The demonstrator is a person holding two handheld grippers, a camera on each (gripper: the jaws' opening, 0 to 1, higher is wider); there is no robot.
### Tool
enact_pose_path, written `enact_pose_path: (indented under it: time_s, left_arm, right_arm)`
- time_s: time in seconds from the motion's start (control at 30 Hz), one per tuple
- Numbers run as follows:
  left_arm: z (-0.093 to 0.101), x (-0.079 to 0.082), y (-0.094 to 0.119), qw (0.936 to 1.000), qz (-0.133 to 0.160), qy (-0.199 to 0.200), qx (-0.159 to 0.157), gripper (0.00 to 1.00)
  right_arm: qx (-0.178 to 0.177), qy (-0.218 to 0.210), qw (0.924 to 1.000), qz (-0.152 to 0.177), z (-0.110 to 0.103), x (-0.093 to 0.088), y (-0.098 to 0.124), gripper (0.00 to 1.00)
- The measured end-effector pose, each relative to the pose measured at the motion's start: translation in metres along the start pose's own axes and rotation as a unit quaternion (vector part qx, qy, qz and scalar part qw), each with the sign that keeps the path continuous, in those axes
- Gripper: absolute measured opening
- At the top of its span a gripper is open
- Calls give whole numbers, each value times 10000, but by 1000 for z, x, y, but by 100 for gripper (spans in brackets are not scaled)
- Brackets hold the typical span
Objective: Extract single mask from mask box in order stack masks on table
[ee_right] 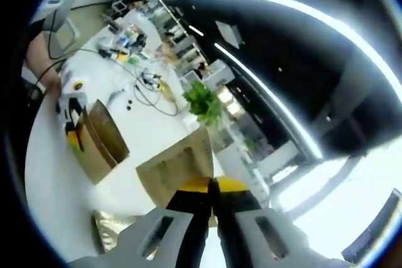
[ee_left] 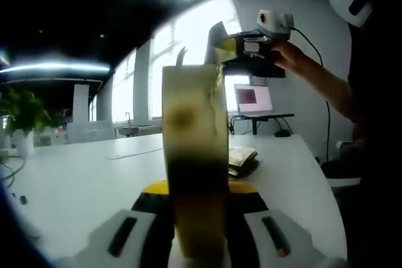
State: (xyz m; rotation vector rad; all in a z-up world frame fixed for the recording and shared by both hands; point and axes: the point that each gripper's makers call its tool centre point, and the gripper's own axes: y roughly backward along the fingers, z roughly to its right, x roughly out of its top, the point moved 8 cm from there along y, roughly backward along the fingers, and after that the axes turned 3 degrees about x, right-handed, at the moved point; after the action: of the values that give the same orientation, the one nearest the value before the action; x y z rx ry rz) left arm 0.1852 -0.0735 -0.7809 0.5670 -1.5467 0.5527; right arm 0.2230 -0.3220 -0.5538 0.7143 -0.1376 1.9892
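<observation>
Left gripper (ee_left: 196, 218) clamps the upright mask box (ee_left: 195, 155); right gripper (ee_right: 212, 208) pinches a mask (ee_right: 179, 167) above it.

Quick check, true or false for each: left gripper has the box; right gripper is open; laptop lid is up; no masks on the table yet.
The left gripper holds the box: true.
The right gripper is open: false, it is shut on a mask.
The laptop lid is up: true.
No masks on the table yet: false, a stack lies beside the box.
</observation>
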Motion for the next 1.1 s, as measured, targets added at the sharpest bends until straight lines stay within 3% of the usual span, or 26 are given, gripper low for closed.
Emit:
enact_pose_path:
  time_s: [0.2, 0.43, 0.63, 1.1]
  left_arm:
    - [1, 1, 0, 10000, -3, -3, 5, 32]
    - [0, 0, 0, 10000, -5, -3, 7, 32]
    - [-1, 0, 0, 10000, -8, 4, 6, 32]
    - [-4, -2, -1, 10000, -42, 4, 5, 32]
  right_arm:
    - [-19, -55, 9998, -177, -3, -14, -3, 0]
    - [-80, 525, 9920, -1145, -10, -43, -12, 0]
    - [15, 293, 9912, -1289, -18, -69, -21, 0]
    - [152, 399, 9850, -1674, -26, -94, -48, 0]
